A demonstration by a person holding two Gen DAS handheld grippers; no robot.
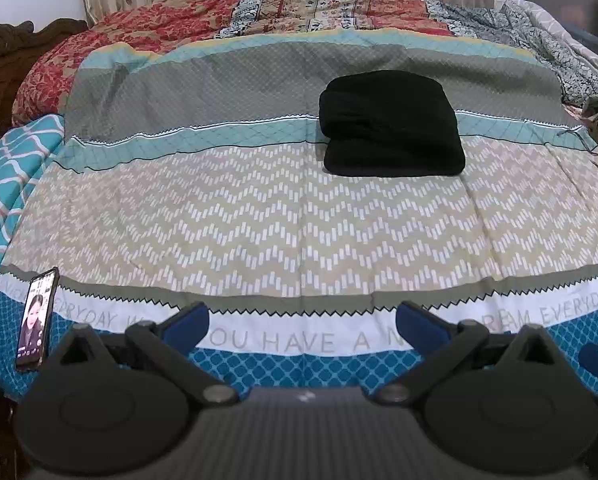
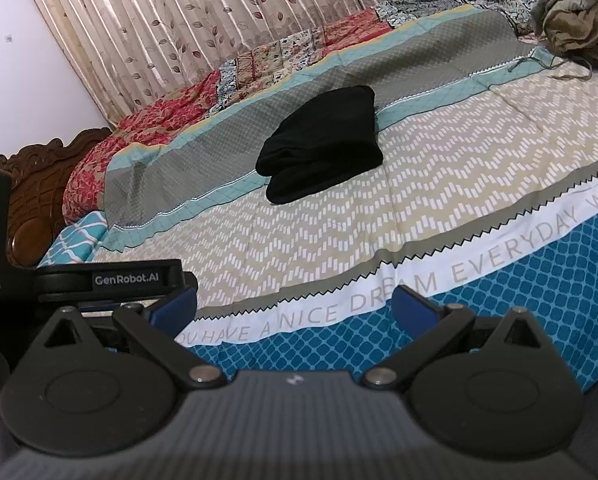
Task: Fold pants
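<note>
Phone (image 1: 35, 318): it lies at the far left on the near edge of the bed, with the screen lit, just beside the left gripper.
Left gripper (image 1: 302, 326): the two blue-tipped fingers (image 1: 189, 322) stand wide apart with nothing between them; it hovers over the white band with letters on the bedspread (image 1: 259, 220).
Pants (image 1: 391, 124): black, folded into a compact thick bundle, resting on the bedspread right of the middle, across the grey and teal stripes, well apart from both grippers.
Right gripper (image 2: 295, 308): the fingers are also spread apart and hold nothing; it is above the near blue edge of the bedspread, and the pants (image 2: 323, 144) lie farther ahead on the bed.
Beige cloth (image 2: 575, 8): a crumpled heap at the far right corner of the bed.
Curtain (image 2: 179, 20): pleated, with leaf print, behind the bed.
</note>
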